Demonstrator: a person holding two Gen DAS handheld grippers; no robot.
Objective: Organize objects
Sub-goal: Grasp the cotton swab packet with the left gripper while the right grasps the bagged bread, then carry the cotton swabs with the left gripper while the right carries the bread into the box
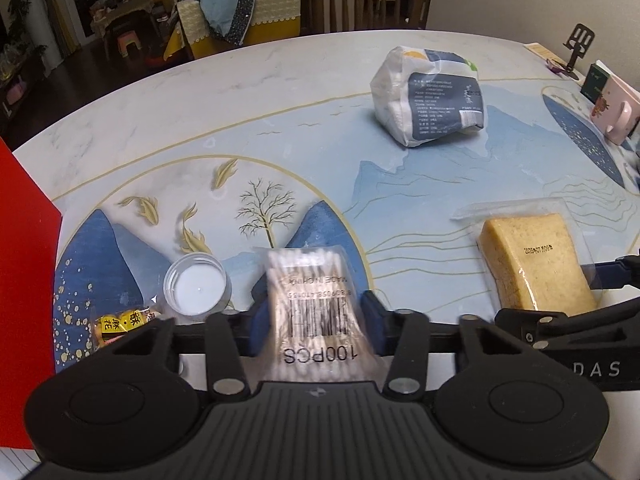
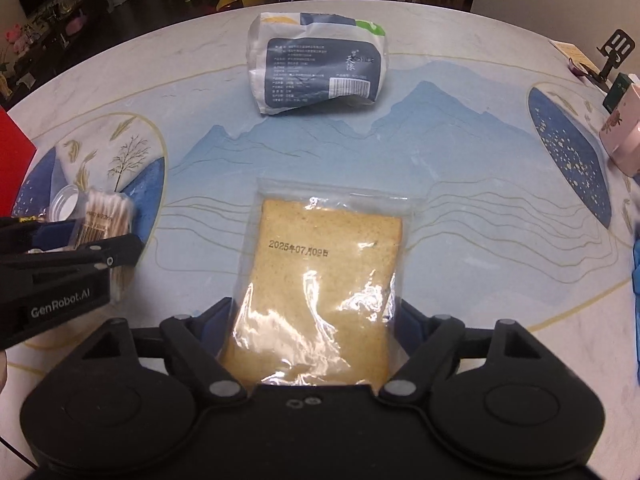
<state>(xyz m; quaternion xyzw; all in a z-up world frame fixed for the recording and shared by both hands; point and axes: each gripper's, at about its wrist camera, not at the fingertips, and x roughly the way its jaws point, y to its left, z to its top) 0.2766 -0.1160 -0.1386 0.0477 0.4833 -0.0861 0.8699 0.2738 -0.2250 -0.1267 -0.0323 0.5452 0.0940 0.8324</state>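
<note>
My left gripper is shut on a clear pack of cotton swabs marked 100PCS, held low over the table; the pack also shows in the right wrist view. My right gripper is shut on a clear bag holding a slice of bread, which also shows in the left wrist view. A white and blue soft package lies further back in the middle of the table, seen too in the right wrist view.
A round clear lid and a yellow snack packet lie left of the swabs. A red box stands at the left edge. A pink cup, a green box and a phone stand sit at the right. A chair stands behind the patterned table.
</note>
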